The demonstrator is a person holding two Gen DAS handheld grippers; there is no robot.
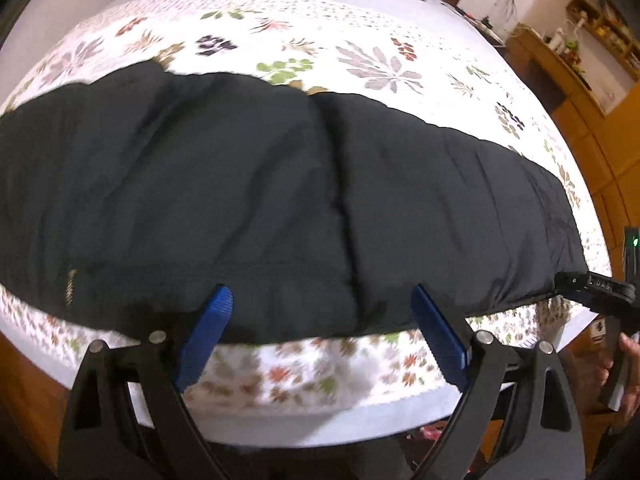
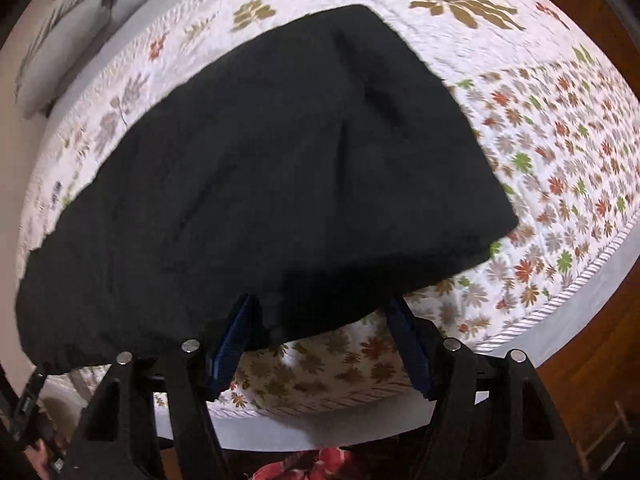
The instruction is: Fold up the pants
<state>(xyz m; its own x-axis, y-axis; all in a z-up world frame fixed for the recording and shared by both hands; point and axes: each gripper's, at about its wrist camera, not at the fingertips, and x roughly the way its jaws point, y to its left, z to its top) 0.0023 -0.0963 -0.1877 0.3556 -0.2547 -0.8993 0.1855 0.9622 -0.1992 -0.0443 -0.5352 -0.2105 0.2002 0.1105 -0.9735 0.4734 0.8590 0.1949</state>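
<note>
Both tongs stand apart with nothing between them: left gripper (image 1: pixel 322 336) spread wide over the near edge of the pants (image 1: pixel 256 200), right gripper (image 2: pixel 320 344) somewhat less wide, its blue pads (image 2: pixel 232 340) hanging just above the same dark cloth, no pinch visible on either. Pants lie flat across the floral bedspread (image 1: pixel 360 40) as a long black band, apparently already doubled leg on leg, near hem running close to the mattress edge. In the left wrist view the right gripper (image 1: pixel 592 288) shows at the far right end of the garment, a hand (image 1: pixel 628 364) gripping its handle; whether its tips touch the fabric there cannot be told. Step in hand, as I judge it: approach for the crosswise fold, each tool settling at the near edge before a grasp. Next move calls for lowering, closing on the edge layers together, then carrying one end over the other without dragging the stack. Both tools point steeply down; frames are blurred.
</note>
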